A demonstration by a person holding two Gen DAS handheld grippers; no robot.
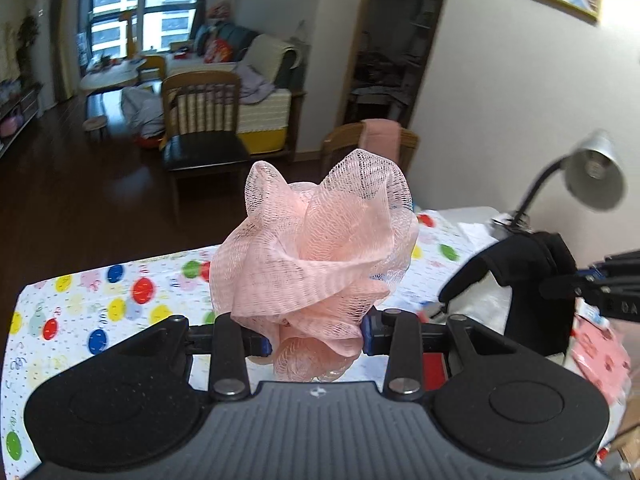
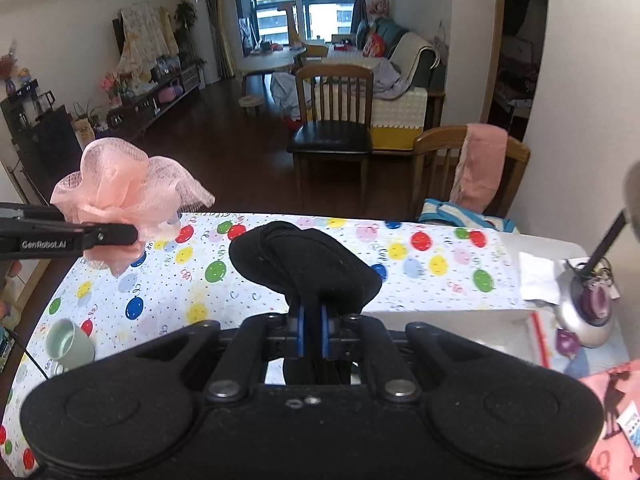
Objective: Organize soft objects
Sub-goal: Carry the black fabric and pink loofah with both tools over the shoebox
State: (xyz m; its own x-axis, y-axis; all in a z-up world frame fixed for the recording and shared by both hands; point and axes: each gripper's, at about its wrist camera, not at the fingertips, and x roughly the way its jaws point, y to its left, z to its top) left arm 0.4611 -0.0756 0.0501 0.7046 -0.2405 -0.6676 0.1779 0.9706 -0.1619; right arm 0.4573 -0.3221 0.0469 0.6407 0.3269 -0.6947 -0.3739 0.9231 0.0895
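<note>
Pinched at frame centre, the left gripper [image 1: 316, 334] clamps a pink mesh sponge [image 1: 316, 248]. Right gripper [image 2: 313, 332], nearly closed, grips a black cloth [image 2: 308, 264] above the dotted tablecloth [image 2: 168, 280].

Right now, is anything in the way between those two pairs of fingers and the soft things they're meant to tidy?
Nothing is: both are already gripped. The left gripper is shut on the pink mesh bath pouf, and the right gripper pinches the black cloth, both held above the balloon-print tablecloth. Where they should go isn't shown.
</note>
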